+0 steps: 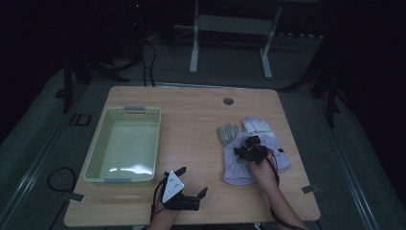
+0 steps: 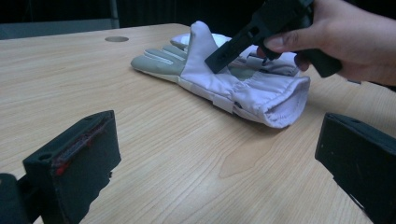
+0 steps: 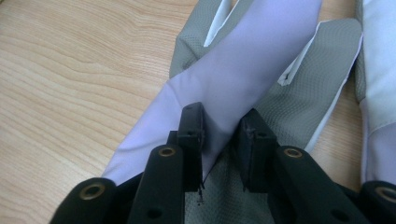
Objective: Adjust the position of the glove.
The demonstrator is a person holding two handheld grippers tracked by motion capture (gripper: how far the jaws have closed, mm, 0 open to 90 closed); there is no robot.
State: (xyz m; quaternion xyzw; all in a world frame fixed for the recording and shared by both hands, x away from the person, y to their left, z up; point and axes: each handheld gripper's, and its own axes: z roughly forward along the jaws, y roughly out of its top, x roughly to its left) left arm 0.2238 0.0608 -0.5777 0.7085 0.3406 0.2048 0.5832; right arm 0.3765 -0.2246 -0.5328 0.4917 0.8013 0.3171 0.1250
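A lilac glove (image 1: 238, 165) with a grey palm lies on the right side of the wooden table (image 1: 191, 115), and a second pale glove (image 1: 260, 127) lies partly under it. My right gripper (image 1: 249, 149) points down onto the top glove. In the right gripper view a raised fold of lilac fabric (image 3: 243, 70) runs between the jaws of the right gripper (image 3: 222, 123), which stand slightly apart and do not press on it. The grey palm (image 3: 308, 79) lies beneath. My left gripper (image 1: 193, 180) rests near the table's front edge, wide open and holding nothing, facing the glove (image 2: 243, 88).
A pale green plastic basket (image 1: 98, 143) stands on the left half of the table. A round cable hole (image 1: 228, 101) sits near the back edge. Behind the table, a white metal frame (image 1: 230, 28) stands on the dark floor.
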